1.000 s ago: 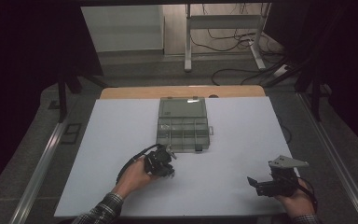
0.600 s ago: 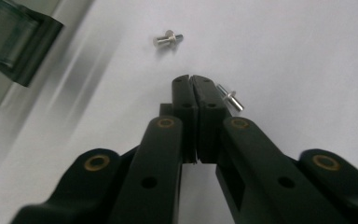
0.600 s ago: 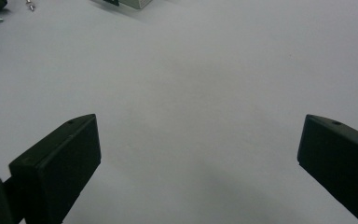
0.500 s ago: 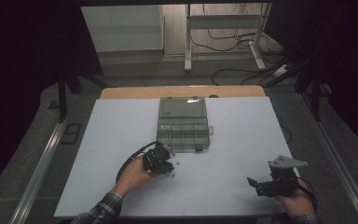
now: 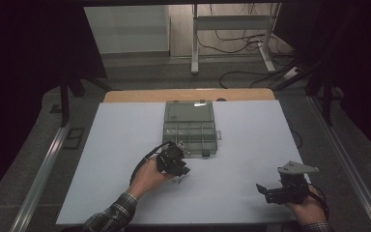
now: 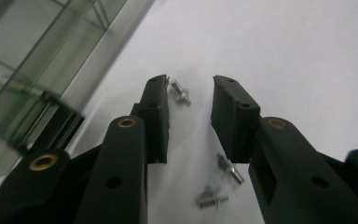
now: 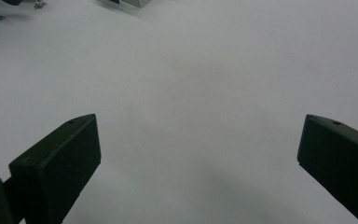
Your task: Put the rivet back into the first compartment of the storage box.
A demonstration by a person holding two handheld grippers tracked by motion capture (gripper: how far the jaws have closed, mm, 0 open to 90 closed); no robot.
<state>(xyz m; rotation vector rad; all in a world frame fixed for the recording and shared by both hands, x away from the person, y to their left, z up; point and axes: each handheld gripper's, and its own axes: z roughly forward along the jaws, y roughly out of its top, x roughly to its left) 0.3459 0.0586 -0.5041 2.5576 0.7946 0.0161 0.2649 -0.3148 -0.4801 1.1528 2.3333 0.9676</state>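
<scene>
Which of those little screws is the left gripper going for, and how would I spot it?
Start at the clear compartment box in the middle of the white table; the left gripper sits just in front of it, its jaws having just been opening. Three small screws lie there. The one is farthest forward, beside the fingertip, apart from the two nearer the camera.

You have three small metal screws (image 6: 180, 91) loose on the white table (image 5: 116, 145), just in front of one clear plastic compartment organizer box (image 5: 190, 126). You hold two grippers, one per hand, both nearer you than the box.
</scene>
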